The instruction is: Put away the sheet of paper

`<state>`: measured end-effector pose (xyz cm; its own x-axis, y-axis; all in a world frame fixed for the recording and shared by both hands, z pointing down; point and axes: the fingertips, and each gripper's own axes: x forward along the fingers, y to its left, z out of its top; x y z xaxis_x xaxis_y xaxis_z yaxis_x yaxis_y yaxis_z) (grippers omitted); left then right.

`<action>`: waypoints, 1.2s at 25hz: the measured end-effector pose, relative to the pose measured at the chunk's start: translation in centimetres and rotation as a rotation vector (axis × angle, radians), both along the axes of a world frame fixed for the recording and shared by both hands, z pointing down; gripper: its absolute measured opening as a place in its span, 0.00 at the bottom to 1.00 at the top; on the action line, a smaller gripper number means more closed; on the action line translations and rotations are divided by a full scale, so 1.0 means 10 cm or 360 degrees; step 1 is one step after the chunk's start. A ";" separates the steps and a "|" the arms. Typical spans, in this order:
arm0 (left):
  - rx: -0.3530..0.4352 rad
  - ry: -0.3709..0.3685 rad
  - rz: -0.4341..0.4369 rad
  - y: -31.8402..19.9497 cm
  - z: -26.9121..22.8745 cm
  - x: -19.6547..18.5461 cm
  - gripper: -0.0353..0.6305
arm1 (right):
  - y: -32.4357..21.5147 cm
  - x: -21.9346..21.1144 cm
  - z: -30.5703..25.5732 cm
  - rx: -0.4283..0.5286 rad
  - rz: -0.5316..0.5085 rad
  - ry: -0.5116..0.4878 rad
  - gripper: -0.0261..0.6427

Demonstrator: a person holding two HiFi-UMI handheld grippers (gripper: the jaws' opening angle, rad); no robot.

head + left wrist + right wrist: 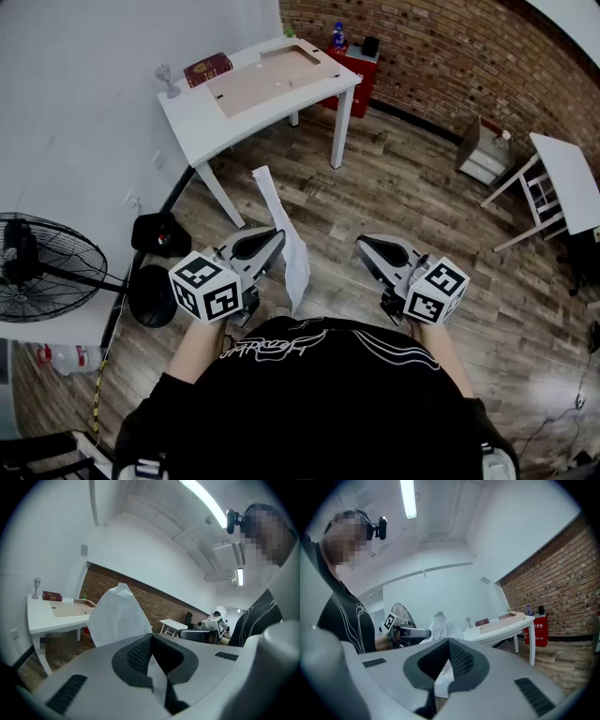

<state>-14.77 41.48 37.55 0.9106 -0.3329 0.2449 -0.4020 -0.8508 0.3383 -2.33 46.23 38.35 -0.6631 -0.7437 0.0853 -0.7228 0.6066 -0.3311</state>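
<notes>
A white sheet of paper (279, 220) stands up, bent and crumpled, from my left gripper (275, 236), which is shut on its lower part. In the left gripper view the sheet (119, 616) rises from the closed left gripper (151, 638) and hides part of the room. My right gripper (366, 246) is level with the left one, a short way to its right, shut with nothing in it. In the right gripper view the right gripper (449, 642) points toward the sheet (440, 626) and the left gripper (405, 632). Both are held in front of the person's chest, above the wooden floor.
A white table (197, 117) stands ahead by the wall, carrying a brown cardboard tray (272, 77), a red book (208, 67) and a small goblet (169, 82). A red cabinet (361, 67) is behind it. A black fan (42, 267) stands left; another white table (572, 178) right.
</notes>
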 end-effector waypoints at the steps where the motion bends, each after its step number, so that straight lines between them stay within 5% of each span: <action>1: 0.0000 -0.0003 -0.0002 0.02 0.00 0.03 0.10 | 0.03 0.02 0.00 0.0003 0.0000 0.0000 0.04; 18: -0.0034 -0.0002 0.0016 -0.19 0.04 0.28 0.10 | -0.05 0.32 0.15 -0.0054 0.0092 -0.0022 0.04; 30: -0.0090 0.0079 -0.0025 -1.61 0.15 0.34 0.10 | -1.46 0.49 0.17 -0.0086 0.0106 0.0038 0.04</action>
